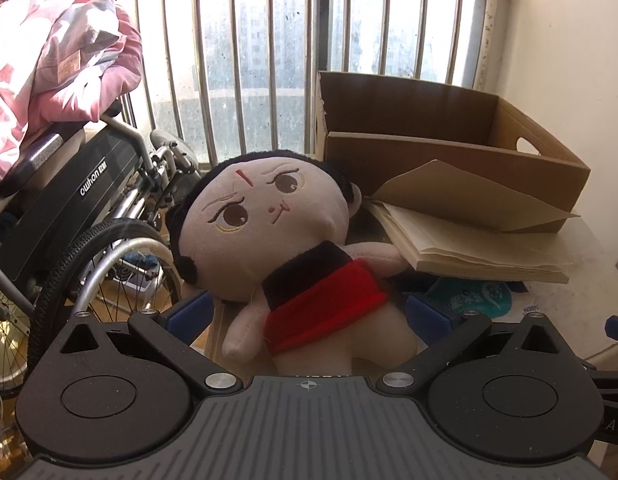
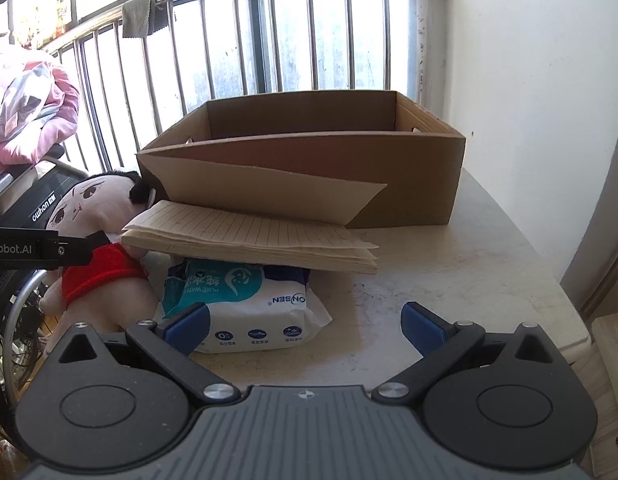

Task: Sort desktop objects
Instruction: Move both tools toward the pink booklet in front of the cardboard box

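While both hand-held grippers gape empty, the plush doll stands upright, head tilted left.

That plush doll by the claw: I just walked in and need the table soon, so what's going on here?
A person is sorting a cluttered desktop with two handheld claws. The left claw is open around the pink plush doll with black hair and a red top, not yet closed on it. The right claw hangs open above the white-and-teal pack of wet wipes, holding nothing. A lined paper notebook lies across the wipes, and what shows of the brown cardboard box behind looks empty.
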`<state>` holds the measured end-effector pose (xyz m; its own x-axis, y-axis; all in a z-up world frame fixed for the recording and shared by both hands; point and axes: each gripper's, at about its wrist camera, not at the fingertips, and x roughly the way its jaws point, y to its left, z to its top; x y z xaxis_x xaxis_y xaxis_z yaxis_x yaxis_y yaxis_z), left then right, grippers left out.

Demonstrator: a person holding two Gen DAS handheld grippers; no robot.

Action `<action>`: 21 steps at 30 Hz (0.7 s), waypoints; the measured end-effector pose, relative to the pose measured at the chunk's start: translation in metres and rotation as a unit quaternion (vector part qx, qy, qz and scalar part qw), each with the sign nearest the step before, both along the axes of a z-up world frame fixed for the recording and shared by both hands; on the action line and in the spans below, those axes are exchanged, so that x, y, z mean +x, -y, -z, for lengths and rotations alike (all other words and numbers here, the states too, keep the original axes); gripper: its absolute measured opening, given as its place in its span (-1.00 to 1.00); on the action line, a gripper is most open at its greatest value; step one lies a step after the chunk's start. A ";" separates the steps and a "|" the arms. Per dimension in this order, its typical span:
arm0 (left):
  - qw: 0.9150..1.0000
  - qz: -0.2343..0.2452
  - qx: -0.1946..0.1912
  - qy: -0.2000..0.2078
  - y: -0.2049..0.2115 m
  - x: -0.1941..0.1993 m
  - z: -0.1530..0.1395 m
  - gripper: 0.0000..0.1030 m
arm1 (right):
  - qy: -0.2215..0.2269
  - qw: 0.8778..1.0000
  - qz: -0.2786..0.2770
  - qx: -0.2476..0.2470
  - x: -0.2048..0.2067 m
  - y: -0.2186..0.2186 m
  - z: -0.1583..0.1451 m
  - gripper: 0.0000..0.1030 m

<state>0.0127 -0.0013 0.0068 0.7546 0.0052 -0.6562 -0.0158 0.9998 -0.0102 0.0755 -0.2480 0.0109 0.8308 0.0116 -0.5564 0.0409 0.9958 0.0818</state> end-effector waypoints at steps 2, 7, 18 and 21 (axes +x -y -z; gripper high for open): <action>1.000 0.012 0.001 0.015 0.000 0.004 -0.006 1.00 | 0.029 0.999 0.009 0.017 -0.003 0.014 -0.007 1.00; 0.997 0.031 0.013 0.062 0.001 0.017 -0.022 1.00 | 0.108 0.991 0.045 0.058 -0.001 0.060 -0.026 1.00; 0.988 0.086 -0.040 0.125 0.011 0.061 -0.040 1.00 | 0.115 0.981 0.065 0.140 0.072 0.108 -0.016 0.97; 0.989 0.093 -0.037 0.110 0.018 0.075 -0.036 1.00 | 0.099 0.981 0.055 0.159 0.089 0.107 -0.005 0.82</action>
<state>0.0875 -0.0198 0.0431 0.8626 -0.1899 -0.4689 0.1797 0.9814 -0.0670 0.1641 -0.3550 0.0161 0.9281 0.0634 -0.3669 0.0980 0.9090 0.4051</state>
